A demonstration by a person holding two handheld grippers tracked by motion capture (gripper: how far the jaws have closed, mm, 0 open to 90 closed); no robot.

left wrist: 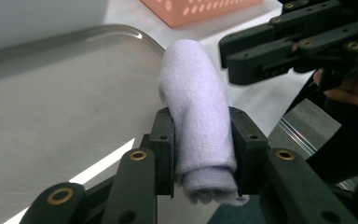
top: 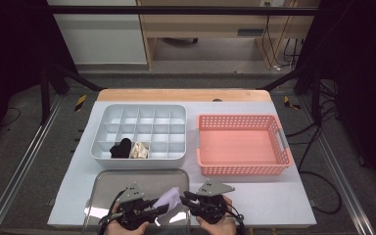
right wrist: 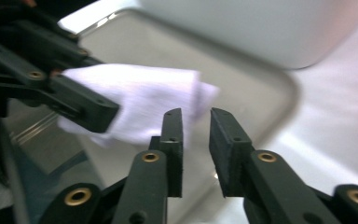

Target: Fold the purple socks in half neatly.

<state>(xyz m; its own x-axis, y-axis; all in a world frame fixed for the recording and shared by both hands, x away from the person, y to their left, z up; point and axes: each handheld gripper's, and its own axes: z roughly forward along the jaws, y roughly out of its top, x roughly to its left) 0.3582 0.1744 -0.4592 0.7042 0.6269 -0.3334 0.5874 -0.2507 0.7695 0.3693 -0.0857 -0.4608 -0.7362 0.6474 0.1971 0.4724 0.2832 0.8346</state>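
While clamped in the left gripper (left wrist: 200, 154), with both pads pressing its sides, rolled lilac cloth (left wrist: 196, 112) sticking out over the near right corner of the steel tray (left wrist: 51, 93). Right gripper (right wrist: 196, 140) just beside the roll, jaws slightly parted with nothing between them, not touching it. Farther back, white divided box (top: 138, 129) with 2 bundles, 1 black (top: 121, 148) and 1 cream (top: 139, 150); pink basket (top: 242, 142) to its right.

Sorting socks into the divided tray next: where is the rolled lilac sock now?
The lilac sock is clamped in the left gripper above the steel tray, near the right gripper.
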